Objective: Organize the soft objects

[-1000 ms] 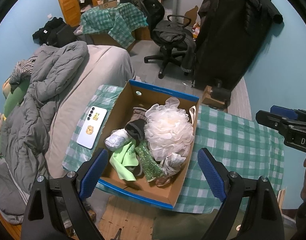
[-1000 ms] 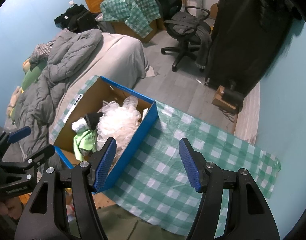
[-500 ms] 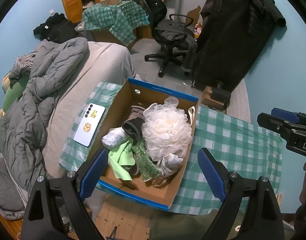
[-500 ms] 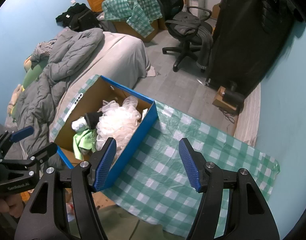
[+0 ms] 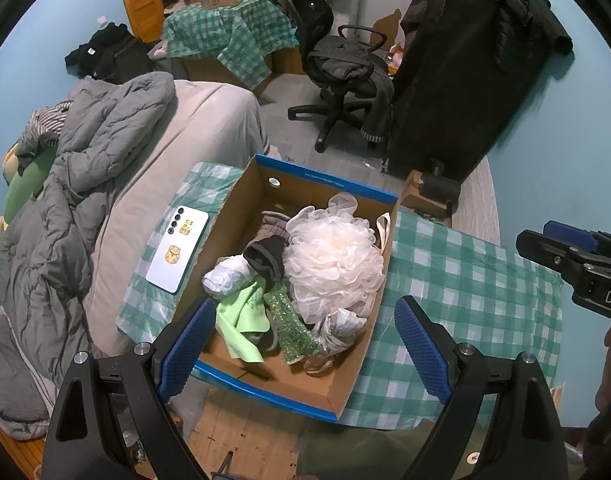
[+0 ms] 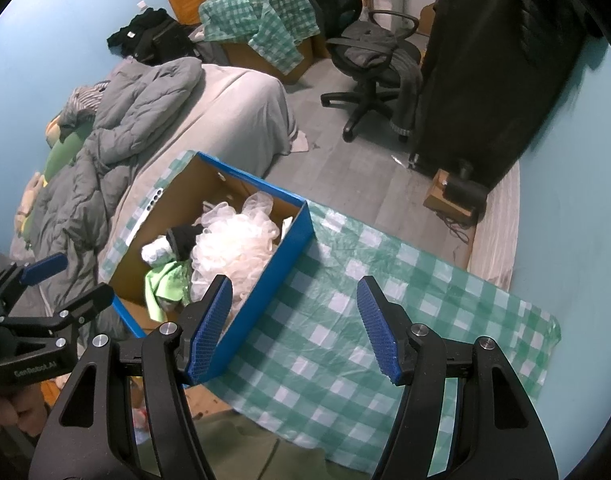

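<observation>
Left wrist view, change: over the last second the cardboard box (image 5: 265, 380) shifts only slightly in frame; its contents stay put, so no item has gone in or out.
Left tool (image 5: 305, 344): spread wide, empty, above the box's near end.
Box contents: one white bath pouf (image 5: 337, 256), one green cloth (image 5: 241, 320), one sequined green pouch (image 5: 291, 330), one black sock (image 5: 265, 258), one white bundle (image 5: 225, 278).
Table (image 5: 465, 280): one phone (image 5: 179, 248) left of the box.
Right wrist view, right tool (image 6: 293, 328): spread wide, empty, over bare checked cloth (image 6: 345, 340); nothing soft lies there.
</observation>
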Demonstrator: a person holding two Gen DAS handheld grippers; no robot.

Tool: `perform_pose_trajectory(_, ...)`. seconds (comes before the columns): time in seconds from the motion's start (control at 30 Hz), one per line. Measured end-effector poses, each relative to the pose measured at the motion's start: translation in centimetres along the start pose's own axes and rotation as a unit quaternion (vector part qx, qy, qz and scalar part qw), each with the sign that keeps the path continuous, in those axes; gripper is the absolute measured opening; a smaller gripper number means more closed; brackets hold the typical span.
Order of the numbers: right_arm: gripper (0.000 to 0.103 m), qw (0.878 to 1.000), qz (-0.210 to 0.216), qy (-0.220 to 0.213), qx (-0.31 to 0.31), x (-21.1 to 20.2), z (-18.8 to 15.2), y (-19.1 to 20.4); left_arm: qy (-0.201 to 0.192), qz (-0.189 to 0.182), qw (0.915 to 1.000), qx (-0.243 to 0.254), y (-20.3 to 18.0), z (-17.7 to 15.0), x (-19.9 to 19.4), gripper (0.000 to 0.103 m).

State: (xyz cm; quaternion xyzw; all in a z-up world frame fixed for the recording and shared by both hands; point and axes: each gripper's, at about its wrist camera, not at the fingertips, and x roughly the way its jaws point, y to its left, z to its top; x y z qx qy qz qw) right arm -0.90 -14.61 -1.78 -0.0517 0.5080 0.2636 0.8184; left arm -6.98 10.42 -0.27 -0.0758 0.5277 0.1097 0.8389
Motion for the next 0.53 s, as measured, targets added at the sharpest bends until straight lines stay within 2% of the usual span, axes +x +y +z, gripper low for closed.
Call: perform_pose_trajectory(0.53, 0.064, 1.000, 0.002, 0.002, 0.000, -0.11, -0.07, 0.04, -0.002, -0.005, 0.9999, 0.010, -0.31, 0.16, 0.13, 0.092)
